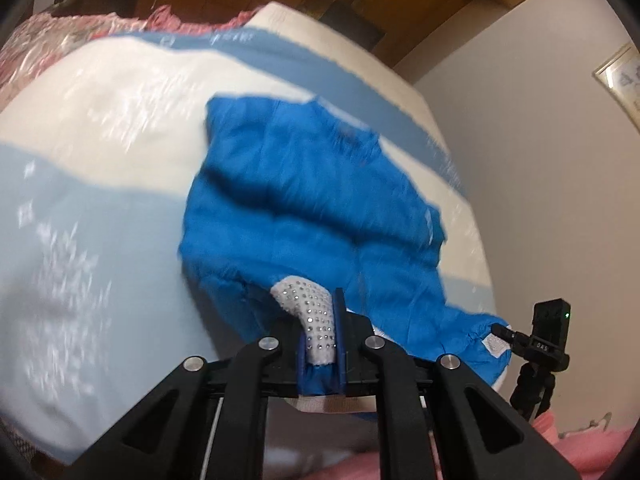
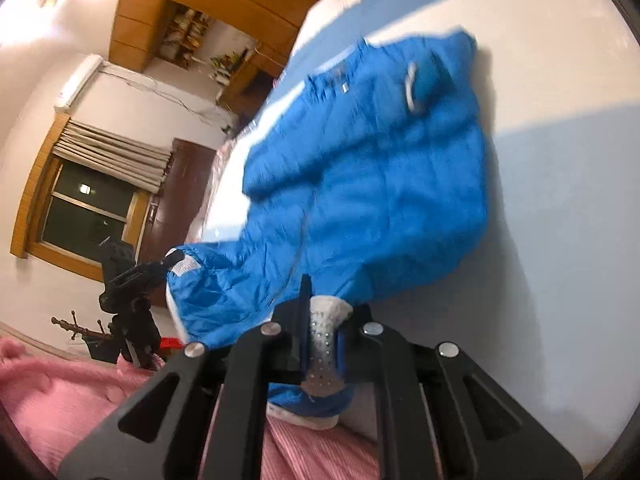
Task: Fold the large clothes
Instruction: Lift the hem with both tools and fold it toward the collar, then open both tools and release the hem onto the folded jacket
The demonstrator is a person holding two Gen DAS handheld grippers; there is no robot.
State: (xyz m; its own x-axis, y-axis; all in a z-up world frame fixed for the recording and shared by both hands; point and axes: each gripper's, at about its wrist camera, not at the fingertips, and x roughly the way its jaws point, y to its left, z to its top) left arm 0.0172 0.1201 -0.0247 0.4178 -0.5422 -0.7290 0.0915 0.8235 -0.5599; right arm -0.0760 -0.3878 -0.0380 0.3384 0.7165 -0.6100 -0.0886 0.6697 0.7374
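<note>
A bright blue padded jacket (image 1: 304,200) lies across the bed, its near hem lifted off the cover. My left gripper (image 1: 320,344) is shut on the hem, where a white studded trim (image 1: 316,320) and blue fabric bunch between the jaws. In the right wrist view the same blue jacket (image 2: 380,184) stretches away from my right gripper (image 2: 324,344), which is shut on another part of the hem with white studded trim (image 2: 324,344) between its jaws. The other gripper's black tip (image 2: 144,272) pinches the hem at the left, as does the black tip (image 1: 508,334) in the left view. Both views are motion-blurred.
The bed cover (image 1: 100,128) has white and pale blue bands. Pink bedding (image 2: 60,396) lies near me. A white wall (image 1: 540,160) runs along the bed's right side. A window (image 2: 84,208), an air conditioner (image 2: 80,80) and wooden cabinets (image 2: 208,12) stand beyond.
</note>
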